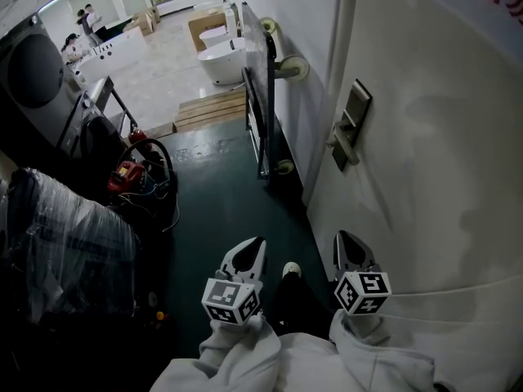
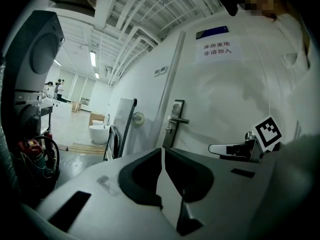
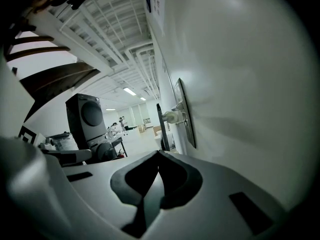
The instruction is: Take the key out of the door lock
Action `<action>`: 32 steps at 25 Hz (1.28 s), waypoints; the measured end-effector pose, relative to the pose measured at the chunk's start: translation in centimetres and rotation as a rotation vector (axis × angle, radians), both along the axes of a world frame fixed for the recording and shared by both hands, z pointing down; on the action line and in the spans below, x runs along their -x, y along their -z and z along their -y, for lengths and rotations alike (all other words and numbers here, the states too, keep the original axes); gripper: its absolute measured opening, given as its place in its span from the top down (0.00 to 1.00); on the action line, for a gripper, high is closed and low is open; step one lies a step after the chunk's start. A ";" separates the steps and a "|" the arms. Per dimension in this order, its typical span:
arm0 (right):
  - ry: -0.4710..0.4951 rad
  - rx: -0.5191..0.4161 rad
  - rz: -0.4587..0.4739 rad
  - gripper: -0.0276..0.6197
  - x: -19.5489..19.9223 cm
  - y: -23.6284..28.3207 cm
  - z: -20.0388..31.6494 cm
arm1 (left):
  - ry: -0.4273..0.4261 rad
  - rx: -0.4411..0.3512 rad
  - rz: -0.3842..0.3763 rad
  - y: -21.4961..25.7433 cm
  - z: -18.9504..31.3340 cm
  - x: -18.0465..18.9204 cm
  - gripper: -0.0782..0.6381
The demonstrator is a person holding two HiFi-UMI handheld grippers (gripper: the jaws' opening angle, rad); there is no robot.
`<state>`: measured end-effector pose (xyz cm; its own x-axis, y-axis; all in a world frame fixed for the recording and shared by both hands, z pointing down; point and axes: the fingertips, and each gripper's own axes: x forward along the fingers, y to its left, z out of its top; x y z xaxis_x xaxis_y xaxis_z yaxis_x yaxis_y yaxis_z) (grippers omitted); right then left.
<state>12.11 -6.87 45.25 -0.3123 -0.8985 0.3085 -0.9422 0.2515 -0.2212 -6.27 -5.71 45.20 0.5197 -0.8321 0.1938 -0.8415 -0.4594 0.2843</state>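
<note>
Jaws pressed together on nothing, the left gripper (image 1: 252, 247) and right gripper (image 1: 345, 242) hang well short of the door lock (image 1: 352, 123), its key too small to discern, removal seemingly not yet begun.

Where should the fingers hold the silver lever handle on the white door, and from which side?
Probably its straight bar, clear of the tall metal lock plate, coming straight at the white door. The silver lever handle lies level and stands off the door, so one finger fits above, one below.
</note>
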 end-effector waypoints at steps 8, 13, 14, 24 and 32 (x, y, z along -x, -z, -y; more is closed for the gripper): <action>-0.036 0.012 0.021 0.88 -1.6 -0.3 5.7 | -0.031 0.006 0.008 0.1 6.7 -1.4 0.85; -0.047 0.018 0.029 0.88 -2.2 -0.3 8.4 | -0.052 0.002 0.026 0.4 10.3 -2.2 0.85; -0.050 0.021 0.032 0.88 -2.4 -0.3 8.9 | -0.055 0.004 0.028 0.4 10.9 -2.3 0.85; -0.083 0.038 0.042 0.88 -3.2 -1.1 12.8 | -0.080 0.015 0.042 -0.4 16.3 -3.0 0.85; -0.141 0.035 0.022 0.88 -4.1 -1.3 14.2 | -0.167 0.009 0.021 -1.0 19.7 -5.2 0.85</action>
